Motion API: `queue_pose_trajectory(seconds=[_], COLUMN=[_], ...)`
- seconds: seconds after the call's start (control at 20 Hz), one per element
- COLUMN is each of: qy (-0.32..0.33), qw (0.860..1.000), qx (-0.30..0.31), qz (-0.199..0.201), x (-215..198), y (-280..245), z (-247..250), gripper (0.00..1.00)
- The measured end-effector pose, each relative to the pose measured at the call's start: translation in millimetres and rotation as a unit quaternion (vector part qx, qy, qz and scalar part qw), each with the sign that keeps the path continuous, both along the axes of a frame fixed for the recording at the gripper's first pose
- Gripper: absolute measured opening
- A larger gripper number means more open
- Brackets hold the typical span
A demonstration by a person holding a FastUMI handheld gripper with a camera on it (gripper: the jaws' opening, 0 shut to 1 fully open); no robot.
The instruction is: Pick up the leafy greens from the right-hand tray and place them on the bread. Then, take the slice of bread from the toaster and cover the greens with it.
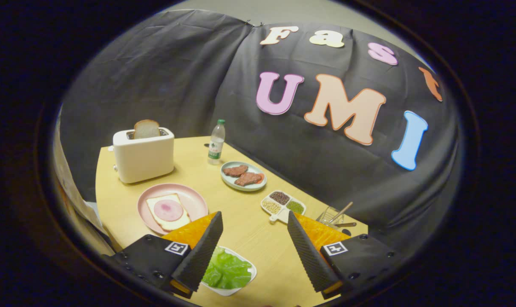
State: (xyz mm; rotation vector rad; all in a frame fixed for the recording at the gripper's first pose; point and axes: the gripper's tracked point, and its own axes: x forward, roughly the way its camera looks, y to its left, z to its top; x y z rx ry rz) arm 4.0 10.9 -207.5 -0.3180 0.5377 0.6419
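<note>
Holding the claw [254, 247] spread wide and empty above the surface [249, 221], I'd drop onto the greens [228, 270] in their near tray [245, 285] by my left finger and pinch the leaf's middle gently.

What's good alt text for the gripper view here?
The open gripper hangs over a wooden table, fingers apart, with a white tray of leafy greens between them by the left finger. Ahead sits a pink plate holding bread topped with a ham slice; beyond it, a white toaster holds another bread slice.
</note>
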Motion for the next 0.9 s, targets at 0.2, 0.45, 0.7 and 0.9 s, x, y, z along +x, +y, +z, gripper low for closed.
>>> queue_pose_trajectory(seconds=[0.2,0.45,0.7,0.9], qy=[0.038,0.09,0.143,0.189], qw=[0.999,0.993,0.983,0.974], qx=[-0.019,-0.042,-0.067,-0.073], qz=[0.03,0.067,0.093,0.102], x=[-6.6,-22.9,-44.6,-63.3], y=[3.5,5.9,-1.1,-3.3], z=[-36.7,-81.0,-124.6,-153.6], gripper=[0.98,0.98,0.98,0.99])
